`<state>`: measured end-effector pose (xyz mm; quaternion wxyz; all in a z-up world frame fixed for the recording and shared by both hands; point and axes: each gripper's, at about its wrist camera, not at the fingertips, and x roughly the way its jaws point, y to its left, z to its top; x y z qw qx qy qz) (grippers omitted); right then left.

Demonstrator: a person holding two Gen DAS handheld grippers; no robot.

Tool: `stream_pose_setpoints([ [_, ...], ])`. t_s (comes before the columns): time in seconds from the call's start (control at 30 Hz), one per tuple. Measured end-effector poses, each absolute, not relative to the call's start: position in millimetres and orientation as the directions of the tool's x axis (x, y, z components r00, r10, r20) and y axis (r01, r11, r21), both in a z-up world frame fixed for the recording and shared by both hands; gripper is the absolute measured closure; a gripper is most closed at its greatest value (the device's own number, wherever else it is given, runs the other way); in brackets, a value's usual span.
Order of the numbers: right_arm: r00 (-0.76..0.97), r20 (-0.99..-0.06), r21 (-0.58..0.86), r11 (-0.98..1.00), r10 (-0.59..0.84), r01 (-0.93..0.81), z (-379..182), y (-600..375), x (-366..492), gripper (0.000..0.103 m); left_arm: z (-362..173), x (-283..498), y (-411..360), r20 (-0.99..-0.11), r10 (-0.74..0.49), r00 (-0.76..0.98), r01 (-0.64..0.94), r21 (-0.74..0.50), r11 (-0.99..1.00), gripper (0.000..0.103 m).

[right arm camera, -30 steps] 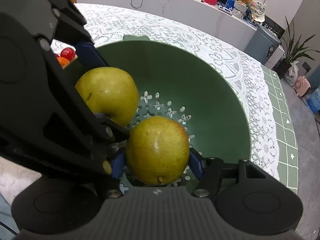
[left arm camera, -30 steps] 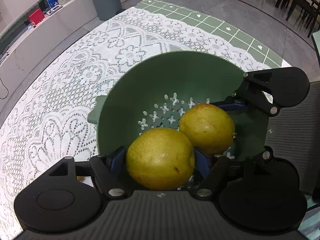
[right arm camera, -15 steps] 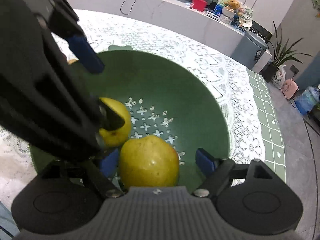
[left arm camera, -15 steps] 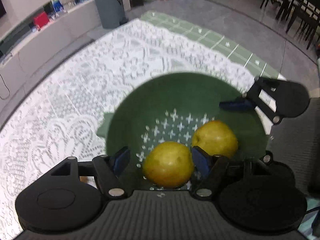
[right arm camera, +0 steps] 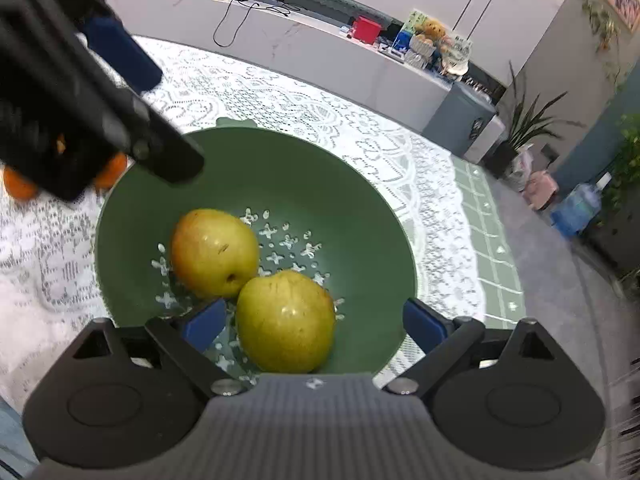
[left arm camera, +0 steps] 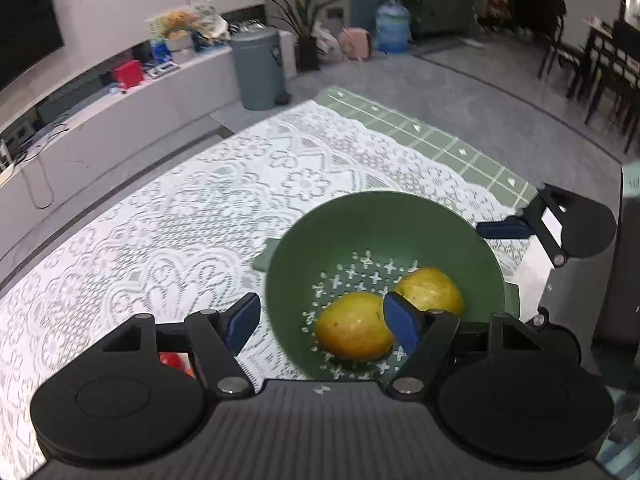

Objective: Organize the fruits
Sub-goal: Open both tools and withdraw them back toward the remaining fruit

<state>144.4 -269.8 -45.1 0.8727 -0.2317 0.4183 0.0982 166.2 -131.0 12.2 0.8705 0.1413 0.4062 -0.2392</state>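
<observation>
A green colander bowl [left arm camera: 384, 232] [right arm camera: 320, 184] sits on the lace cloth with two yellow-green pears in its bottom. In the left wrist view the nearer pear [left arm camera: 354, 330] and the farther pear [left arm camera: 430, 290] touch each other. My left gripper [left arm camera: 320, 322] hangs open above the bowl's near rim, holding nothing. My right gripper [right arm camera: 314, 324] is over the bowl and its jaws are opening. One pear [right arm camera: 286, 320] lies between its blue pads [right arm camera: 424, 324] without touching them. The other pear [right arm camera: 214, 252] rests just beyond it.
Two oranges [right arm camera: 108, 170] lie on the cloth left of the bowl, partly behind the left gripper's black body [right arm camera: 80, 112]. A red fruit [left arm camera: 174, 360] shows under the left gripper. A green checked mat [left arm camera: 440, 140] edges the table; floor lies beyond.
Both grippers have risen and pulled back from the bowl. The right jaws have spread off the pear they held, and it now rests in the bowl. The left jaws stayed wide.
</observation>
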Motion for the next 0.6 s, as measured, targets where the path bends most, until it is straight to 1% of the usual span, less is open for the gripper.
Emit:
stream_pose_setpoints([
  [0.13, 0.653, -0.755, -0.369, 0.862, -0.060, -0.347, -40.4, -260.7, 134.4, 0.011, 16.8, 153.1, -108.9, -0.751, -0.292, 0.591, 0.481, 0.038, 0.876, 0.020],
  [0.3, 0.668, -0.741, -0.385, 0.855, -0.062, -0.347, -35.8, -248.4, 122.5, 0.011, 19.0, 133.7, -81.3, -0.726, -0.252, 0.640, 0.415, 0.050, 0.909, 0.020],
  [0.37, 0.674, -0.734, -0.414, 0.842, -0.084, -0.346, -35.1, -242.3, 117.5, 0.011, 17.9, 126.5, -68.6, -0.720, -0.242, 0.651, 0.389, 0.043, 0.920, 0.020],
  [0.47, 0.706, -0.697, -0.476, 0.818, -0.127, -0.322, -32.4, -233.5, 109.3, 0.009, 14.3, 115.6, -49.6, -0.715, -0.229, 0.661, 0.346, 0.019, 0.938, 0.020],
  [0.6, 0.762, -0.632, -0.505, 0.822, -0.143, -0.265, -24.4, -223.6, 97.8, 0.008, 7.8, 101.0, -23.8, -0.709, -0.206, 0.675, 0.279, -0.013, 0.960, 0.020],
])
